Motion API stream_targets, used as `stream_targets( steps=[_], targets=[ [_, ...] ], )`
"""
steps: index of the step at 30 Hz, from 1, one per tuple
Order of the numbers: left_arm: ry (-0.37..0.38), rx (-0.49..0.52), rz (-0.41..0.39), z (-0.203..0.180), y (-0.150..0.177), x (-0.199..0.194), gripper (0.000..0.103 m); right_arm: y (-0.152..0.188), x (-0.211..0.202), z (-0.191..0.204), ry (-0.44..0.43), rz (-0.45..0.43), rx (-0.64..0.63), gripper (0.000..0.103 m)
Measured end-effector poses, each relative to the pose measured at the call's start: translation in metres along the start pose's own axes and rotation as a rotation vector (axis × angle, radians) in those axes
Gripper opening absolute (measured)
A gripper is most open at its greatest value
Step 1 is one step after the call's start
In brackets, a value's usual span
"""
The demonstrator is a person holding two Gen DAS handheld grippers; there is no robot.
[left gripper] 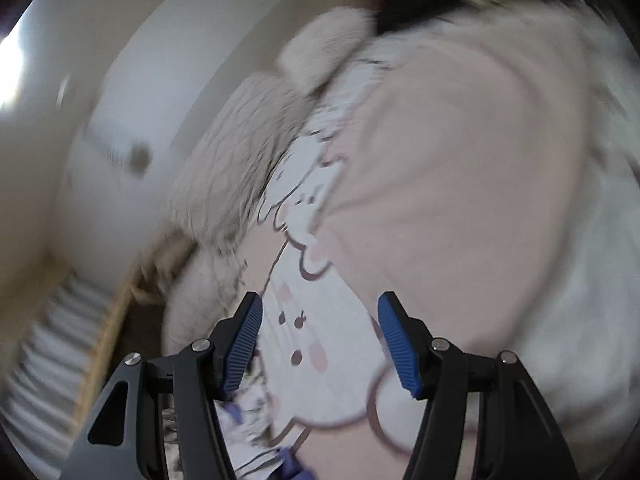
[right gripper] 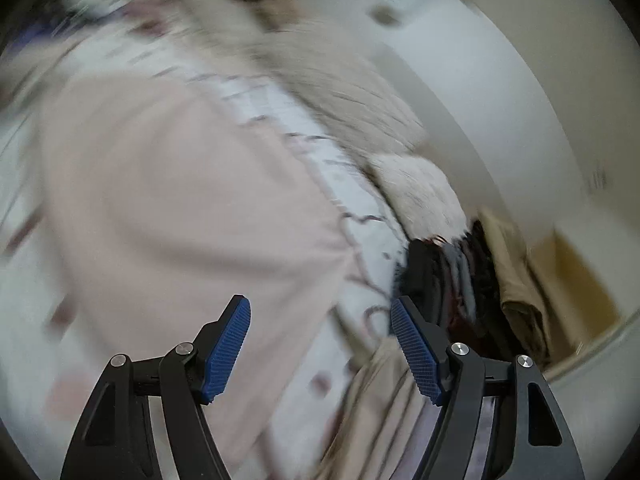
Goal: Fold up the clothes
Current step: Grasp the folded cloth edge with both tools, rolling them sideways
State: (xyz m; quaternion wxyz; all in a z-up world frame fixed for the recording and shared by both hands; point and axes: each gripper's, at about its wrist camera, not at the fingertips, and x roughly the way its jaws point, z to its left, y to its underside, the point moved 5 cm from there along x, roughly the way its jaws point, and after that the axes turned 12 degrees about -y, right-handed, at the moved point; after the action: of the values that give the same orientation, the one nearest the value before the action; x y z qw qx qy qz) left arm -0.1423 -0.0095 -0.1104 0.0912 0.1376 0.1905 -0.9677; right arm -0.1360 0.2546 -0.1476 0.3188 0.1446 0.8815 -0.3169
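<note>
Both views are blurred; detail is limited. Left gripper [left gripper: 320, 344] stands with its blue-padded fingers spread apart and nothing between them; beneath it lies a white printed sheet [left gripper: 304, 340] with cartoon outlines and pink dots. Right gripper [right gripper: 320, 348] is likewise parted and empty, poised over the same bedding. Pale pink garment [right gripper: 180, 200] lies spread on the sheet, right of the left gripper and left of the right gripper; a beige fluffy blanket [left gripper: 236, 168] runs alongside it; dark folded clothes [right gripper: 448, 272] and tan fabric [right gripper: 516, 280] are heaped beyond the right gripper.
</note>
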Motion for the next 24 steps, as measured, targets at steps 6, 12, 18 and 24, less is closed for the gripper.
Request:
stream_targets(
  steps=[6,12,18,24],
  targets=[
    [-0.021,0.204,-0.039,-0.057,0.043,-0.041,0.062,0.042,-0.023,0.09,0.058,0.058,-0.278,0.074],
    [-0.082,0.304,-0.111,-0.092,0.045,-0.04,0.057,0.039,-0.013,0.118,0.156,0.024,-0.429,0.073],
    [-0.104,0.345,-0.152,-0.104,0.024,-0.024,0.052,0.02,0.0,0.141,0.201,-0.024,-0.551,0.058],
    [-0.117,0.435,-0.233,-0.118,0.002,-0.019,0.047,-0.015,0.015,0.154,0.207,-0.086,-0.608,0.056]
  ],
)
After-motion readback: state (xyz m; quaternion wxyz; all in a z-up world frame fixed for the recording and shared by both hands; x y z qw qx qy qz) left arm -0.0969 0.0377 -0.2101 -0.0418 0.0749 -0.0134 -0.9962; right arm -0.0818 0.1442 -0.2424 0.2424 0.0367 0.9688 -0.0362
